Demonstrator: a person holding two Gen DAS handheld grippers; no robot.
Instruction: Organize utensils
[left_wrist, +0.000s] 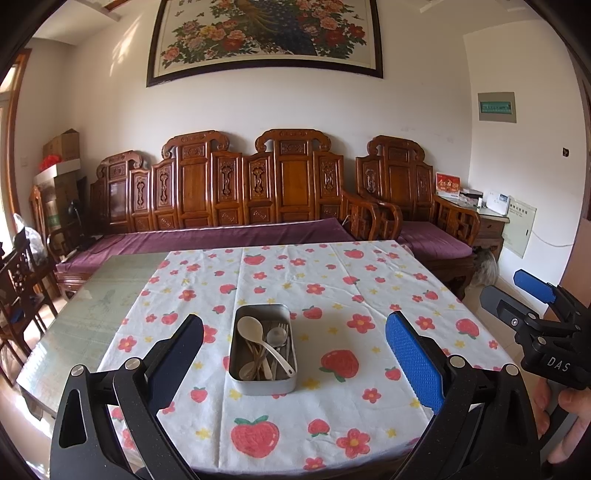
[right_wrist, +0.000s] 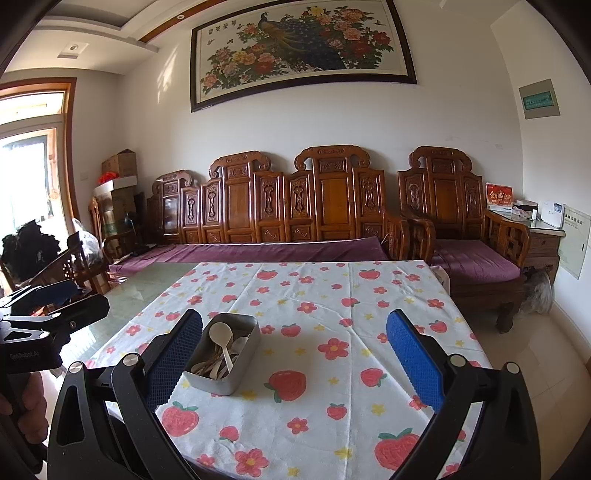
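Nearest, the left gripper (left_wrist: 295, 365) shows two black arms ending in blue, dimpled rubber fingers spread wide apart, holding nothing. Between them, on a white cotton tablecloth printed with red strawberries and flowers (left_wrist: 354, 288), sits the rectangular, round-cornered metal tin (left_wrist: 263, 349). Inside the tin lie a cream plastic spoon (left_wrist: 258, 338), a silver metal spoon (left_wrist: 277, 336) and a fork (left_wrist: 282, 328), loosely jumbled. The right gripper (right_wrist: 293, 363), right of the tin, is also splayed open and empty. Beyond the tin stands a carved brown wooden bench with purple cushions (left_wrist: 229, 192).
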